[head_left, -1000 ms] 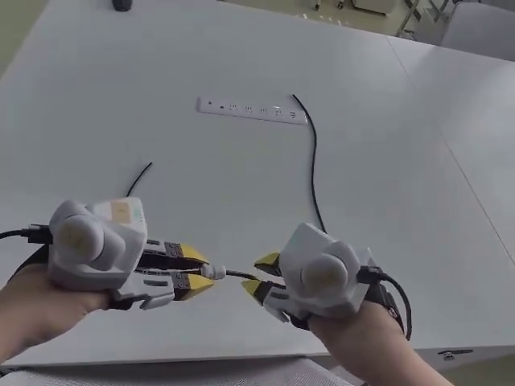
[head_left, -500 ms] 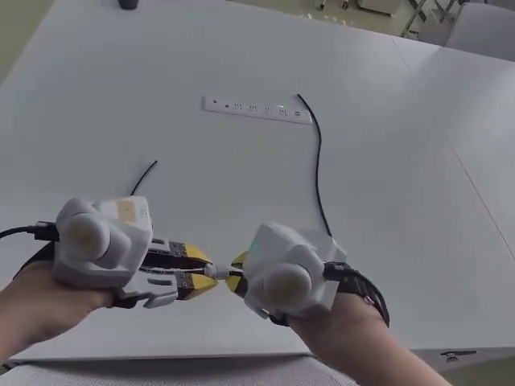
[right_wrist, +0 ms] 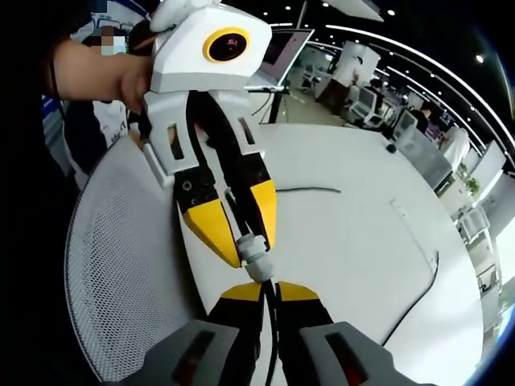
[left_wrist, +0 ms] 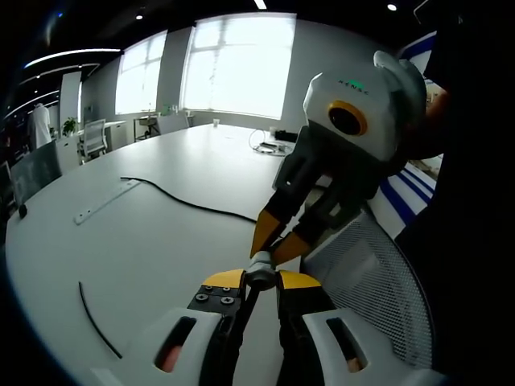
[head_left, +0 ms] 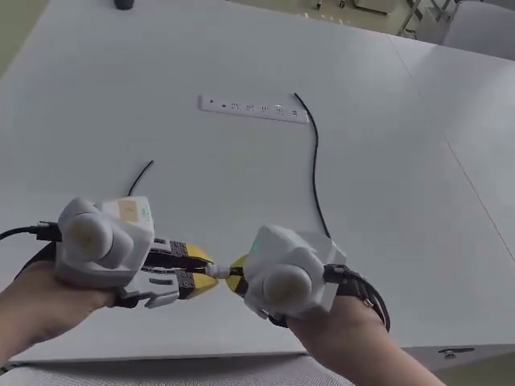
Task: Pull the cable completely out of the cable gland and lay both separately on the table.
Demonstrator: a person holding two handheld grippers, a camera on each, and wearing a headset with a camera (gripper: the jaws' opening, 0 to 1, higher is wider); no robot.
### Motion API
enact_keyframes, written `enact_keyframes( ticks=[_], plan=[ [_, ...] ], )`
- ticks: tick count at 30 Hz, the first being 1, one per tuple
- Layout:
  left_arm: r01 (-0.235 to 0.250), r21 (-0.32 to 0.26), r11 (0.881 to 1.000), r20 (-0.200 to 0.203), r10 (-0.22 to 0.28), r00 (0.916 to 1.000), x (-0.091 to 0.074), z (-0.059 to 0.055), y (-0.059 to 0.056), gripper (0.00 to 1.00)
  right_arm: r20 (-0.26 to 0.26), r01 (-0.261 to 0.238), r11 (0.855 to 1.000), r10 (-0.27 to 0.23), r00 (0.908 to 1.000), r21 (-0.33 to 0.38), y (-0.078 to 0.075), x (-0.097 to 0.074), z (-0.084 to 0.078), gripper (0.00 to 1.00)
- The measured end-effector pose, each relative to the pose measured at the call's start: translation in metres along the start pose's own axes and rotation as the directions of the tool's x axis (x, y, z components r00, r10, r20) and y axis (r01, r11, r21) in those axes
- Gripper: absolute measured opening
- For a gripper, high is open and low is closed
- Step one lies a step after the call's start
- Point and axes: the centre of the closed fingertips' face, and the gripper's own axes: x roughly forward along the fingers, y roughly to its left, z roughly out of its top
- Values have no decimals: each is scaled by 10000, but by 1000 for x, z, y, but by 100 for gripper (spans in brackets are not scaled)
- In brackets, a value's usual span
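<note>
Over the white worktop's (head_left: 241, 185) near edge, the left gripper (left_wrist: 259, 281) clamps its fingers on the small white plastic cable gland (left_wrist: 259, 266). The right gripper (right_wrist: 267, 288) pinches the thin black cable (right_wrist: 270, 315) just beside it.

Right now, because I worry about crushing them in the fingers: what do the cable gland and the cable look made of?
The cable gland looks pale grey-white and smooth, with a soft sheen and moulded ridges, so it is probably plastic. The cable is thin, with a dull black jacket, likely rubber or PVC; the pictures cannot settle which.
</note>
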Motion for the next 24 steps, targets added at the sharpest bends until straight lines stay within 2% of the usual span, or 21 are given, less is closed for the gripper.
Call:
enact_keyframes(
  ticks=[5,8,12,19,24],
  plan=[
    [-50,51,10000,36,50,10000,1,2,0,15,47,-11,9982,8,10000,596,-2,0,-3,0],
    [-52,94,9999,44,51,10000,0,4,0,15,64,-103,9894,95,9999,1448,-3,-2,-6,0],
    [-140,119,9998,176,137,9998,-1,8,2,15,21,85,9859,-90,10000,1672,-10,-4,-12,0],
    [-92,136,9999,153,90,9998,-1,7,1,15,-320,234,9772,-170,9993,2111,-16,-4,-30,0],
    [-83,152,9998,148,80,9999,-1,6,0,15,-377,239,9684,-150,9992,2481,-17,-2,-36,0]
  ],
)
